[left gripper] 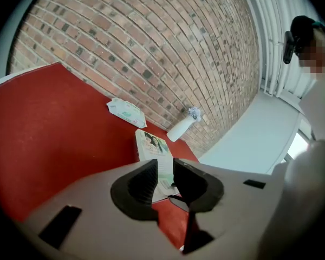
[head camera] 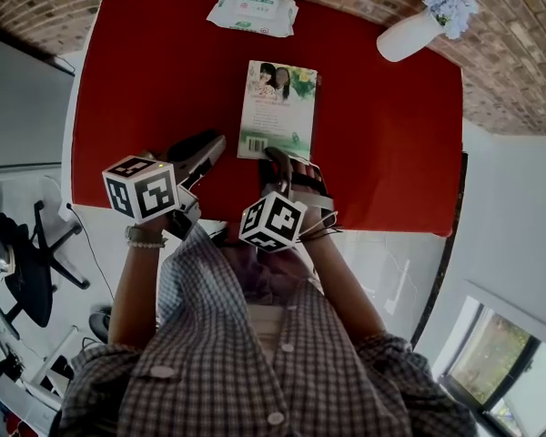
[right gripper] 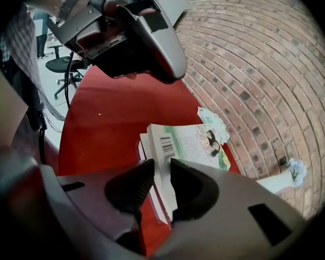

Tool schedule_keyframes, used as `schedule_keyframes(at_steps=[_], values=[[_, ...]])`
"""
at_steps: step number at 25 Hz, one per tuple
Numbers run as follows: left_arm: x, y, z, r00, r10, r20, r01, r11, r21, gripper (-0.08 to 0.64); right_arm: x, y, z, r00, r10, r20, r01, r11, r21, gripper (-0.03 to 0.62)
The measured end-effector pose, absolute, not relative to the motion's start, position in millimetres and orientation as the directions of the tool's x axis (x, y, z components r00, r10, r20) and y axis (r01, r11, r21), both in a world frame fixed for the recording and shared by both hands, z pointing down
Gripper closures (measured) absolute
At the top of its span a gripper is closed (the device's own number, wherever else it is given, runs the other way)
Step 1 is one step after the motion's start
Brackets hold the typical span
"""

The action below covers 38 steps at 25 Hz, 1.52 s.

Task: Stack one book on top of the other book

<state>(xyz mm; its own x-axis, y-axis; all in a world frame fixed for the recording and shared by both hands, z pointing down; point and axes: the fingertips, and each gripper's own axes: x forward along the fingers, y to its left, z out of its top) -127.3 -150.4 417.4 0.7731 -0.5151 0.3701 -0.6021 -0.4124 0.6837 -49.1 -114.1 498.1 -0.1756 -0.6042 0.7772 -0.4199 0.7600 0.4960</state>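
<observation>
**A:** Two books, is it? I only make out one green cover.

**B:** Two, I think. In the right gripper view the upper book lies on a paler lower book, whose edge peeks out to one side. Both rest on the red tabletop.

**A:** Which way do they lie from the jaws?

**B:** Straight ahead of the right gripper. The long axis runs directly away from it, and the near short edge sits between its jaws. They stand narrow, and as far as I can judge they are pinching that edge of the upper book.

**A:** And the other one?

**B:** The left gripper has its jaws a narrow gap apart with nothing in them. The books lie ahead of it and a little to its right, clear of the tips. So the right gripper is the nearer, and any squaring-up of the stack would fall to it.

**A:** Any writing?

**B:** There is a barcode on the cover near the right jaws and a photo of two people at the far end. The title print is too small to read. Beyond the books, the wipes pack has green lettering that is also illegible. The white vase with blue flowers is plain.
</observation>
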Motion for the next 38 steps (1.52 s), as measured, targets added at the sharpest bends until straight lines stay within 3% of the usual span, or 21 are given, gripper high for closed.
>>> schedule_keyframes(at_steps=[7,19,28,33,38], values=[[-143.8,-145.0,405.7,0.708,-0.604,0.365,-0.668,-0.406,0.624,0.552,-51.0,-110.9,497.9,-0.234,-0.600,0.765,-0.447,0.765,0.463,0.471],[-118.2,-138.8,383.2,0.745,-0.591,0.308,-0.636,-0.493,0.593,0.552,-35.5,-103.2,448.1,-0.420,-0.611,0.671,-0.735,0.662,0.144,0.564],[-100.9,-134.5,366.3,0.748,-0.599,0.286,-0.638,-0.532,0.556,0.552,-1.1,-101.1,407.9,-0.447,-0.657,0.607,-0.787,0.611,0.082,0.586],[-94.5,-131.2,348.6,0.738,-0.614,0.279,-0.662,-0.581,0.473,0.552,23.2,-100.2,385.7,-0.454,-0.702,0.549,-0.834,0.552,0.018,0.586],[-91.3,-123.1,331.5,0.740,-0.611,0.282,-0.672,-0.646,0.362,0.552,33.9,-97.6,359.1,-0.468,-0.754,0.461,-0.834,0.550,0.053,0.586]])
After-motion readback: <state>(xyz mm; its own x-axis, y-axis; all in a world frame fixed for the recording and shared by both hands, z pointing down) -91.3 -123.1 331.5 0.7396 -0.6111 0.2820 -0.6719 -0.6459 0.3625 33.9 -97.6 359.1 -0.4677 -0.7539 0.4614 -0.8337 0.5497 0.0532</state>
